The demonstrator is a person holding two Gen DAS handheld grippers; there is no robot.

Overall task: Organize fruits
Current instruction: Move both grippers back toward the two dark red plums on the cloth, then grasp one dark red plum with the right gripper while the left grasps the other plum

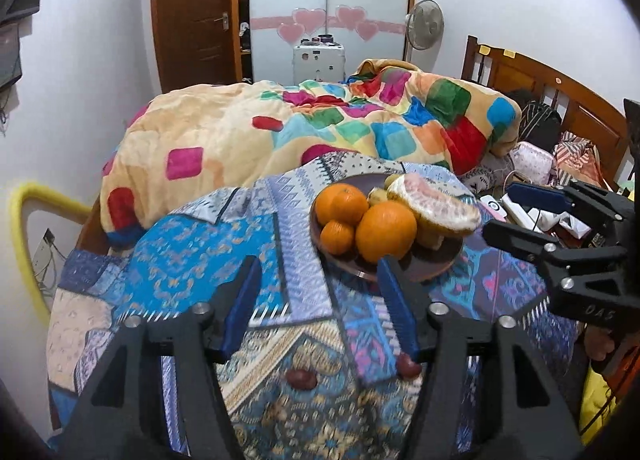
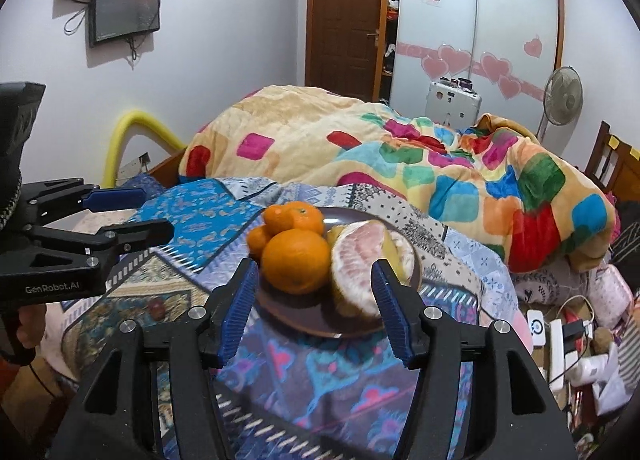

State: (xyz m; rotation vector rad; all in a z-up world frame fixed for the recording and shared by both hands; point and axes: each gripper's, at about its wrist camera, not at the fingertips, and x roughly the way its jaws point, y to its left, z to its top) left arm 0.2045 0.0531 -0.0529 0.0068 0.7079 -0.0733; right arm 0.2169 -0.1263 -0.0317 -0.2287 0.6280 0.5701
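Left tongs (image 1: 316, 264) about half open, empty, hovering above the cloth-covered tabletop (image 1: 192, 268), aimed at the plate. Directly under the pads: two small dark red fruits, left red fruit (image 1: 302, 379) and right red fruit (image 1: 408, 366), loose on the cloth, apart from each other, near side of the plate and not on it. Likely step: gather these strays onto the plate. To do well: come down straight over one fruit, close across its short side, pinch low and gently, avoid snagging cloth, lift clear of the rim before moving over. Long axis of left red fruit roughly side to side in the left wrist view; right one half hidden by a pad, cannot tell. Plate (image 1: 432, 272) further back, holding big orange (image 1: 386, 232), second orange (image 1: 342, 203), small orange (image 1: 337, 236), touching in a cluster. Pomelo wedge (image 1: 436, 203) on right half of plate, leaning on smaller yellowish pieces, long axis slanting down to the right, pale flesh side up. Right tongs (image 2: 314, 266) also about half open, empty, short of the plate, pointed at it.
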